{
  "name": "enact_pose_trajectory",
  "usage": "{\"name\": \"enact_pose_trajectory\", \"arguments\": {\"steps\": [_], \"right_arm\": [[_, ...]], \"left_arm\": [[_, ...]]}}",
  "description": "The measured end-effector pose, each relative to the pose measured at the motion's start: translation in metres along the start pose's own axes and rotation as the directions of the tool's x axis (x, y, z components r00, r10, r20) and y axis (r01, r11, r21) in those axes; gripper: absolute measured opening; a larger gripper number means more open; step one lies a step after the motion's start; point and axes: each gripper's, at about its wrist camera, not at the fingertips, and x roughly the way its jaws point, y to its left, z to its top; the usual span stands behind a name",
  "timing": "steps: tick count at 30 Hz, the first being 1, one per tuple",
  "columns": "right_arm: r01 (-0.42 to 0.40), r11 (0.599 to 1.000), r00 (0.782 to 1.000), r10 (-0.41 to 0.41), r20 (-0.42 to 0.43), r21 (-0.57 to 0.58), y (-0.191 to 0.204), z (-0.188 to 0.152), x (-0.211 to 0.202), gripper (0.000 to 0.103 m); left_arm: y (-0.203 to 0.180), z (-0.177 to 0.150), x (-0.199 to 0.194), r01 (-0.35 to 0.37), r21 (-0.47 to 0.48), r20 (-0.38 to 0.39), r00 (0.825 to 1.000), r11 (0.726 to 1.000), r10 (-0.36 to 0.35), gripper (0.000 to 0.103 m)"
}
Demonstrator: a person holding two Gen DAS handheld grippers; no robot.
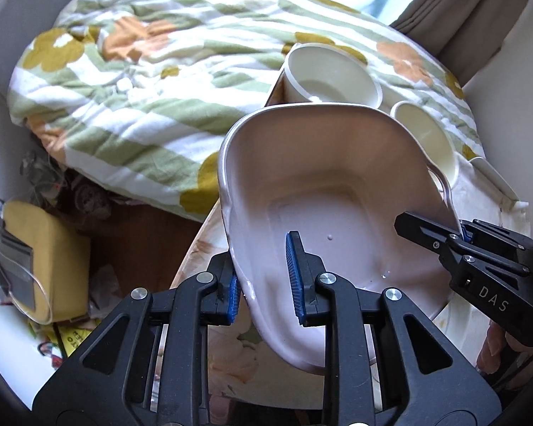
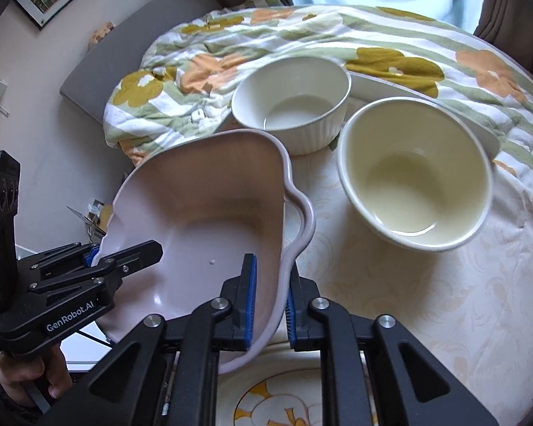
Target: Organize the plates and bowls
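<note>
The pink dish (image 1: 323, 191) with wavy handles is held up, tilted, above the near edge of the round surface (image 2: 426, 301), and both tongs have it at once. The left tongs (image 1: 266, 284) are closed on its left rim, one blue pad inside the dish and one outside; the right tongs (image 2: 268, 301) are closed in the same way on the right wall, just near the wavy handle. So the dish lies between the two tongs, its long axis running from near to far, away from the person, and no hand is nearer than the other. I judge that the coming move depends on both hands travelling together, because if one goes ahead the dish can twist in the pads. Beyond the dish, on the surface, stand two bowls: a white ribbed bowl (image 2: 291, 99) far, and a cream bowl (image 2: 414, 174) to the right of it and nearer. A white plate (image 2: 479, 131) shows partly behind the cream bowl. One dish, two bowls, one plate that I can count. A flowered blanket (image 1: 142, 81) lies behind all.
</note>
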Motion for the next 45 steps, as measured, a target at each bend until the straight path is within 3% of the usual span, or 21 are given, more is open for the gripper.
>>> {"name": "enact_pose_trajectory", "arguments": {"steps": [6, 12, 17, 23, 31, 36, 45], "right_arm": [[0.026, 1.0, 0.992, -0.028, 0.123, 0.013, -0.01, -0.024, -0.071, 0.013], [0.088, 0.993, 0.973, -0.104, 0.207, 0.082, -0.047, -0.071, -0.145, 0.013], [0.154, 0.971, 0.951, -0.195, 0.241, 0.181, -0.092, -0.124, -0.199, 0.013], [0.23, 0.923, 0.925, -0.306, 0.225, 0.309, -0.143, -0.182, -0.237, 0.013], [0.274, 0.854, 0.912, -0.377, 0.163, 0.442, -0.209, -0.232, -0.232, 0.013], [0.25, 0.83, 0.915, -0.371, 0.159, 0.498, -0.238, -0.255, -0.215, 0.013], [0.221, 0.823, 0.924, -0.349, 0.159, 0.523, -0.257, -0.279, -0.199, 0.013]], "left_arm": [[-0.051, -0.007, -0.053, 0.022, 0.067, 0.089, 0.996, 0.997, -0.028, 0.02], [-0.134, -0.032, -0.088, 0.077, 0.182, 0.129, 0.986, 0.98, -0.102, 0.02], [-0.21, -0.064, -0.094, 0.145, 0.284, 0.096, 0.979, 0.948, -0.178, 0.02], [-0.293, -0.11, -0.077, 0.233, 0.386, 0.0, 0.968, 0.893, -0.252, 0.02], [-0.364, -0.151, -0.018, 0.313, 0.44, -0.133, 0.95, 0.842, -0.283, 0.02], [-0.381, -0.164, 0.014, 0.306, 0.45, -0.164, 0.952, 0.839, -0.26, 0.02], [-0.388, -0.166, 0.045, 0.281, 0.458, -0.175, 0.959, 0.843, -0.225, 0.02]]}}
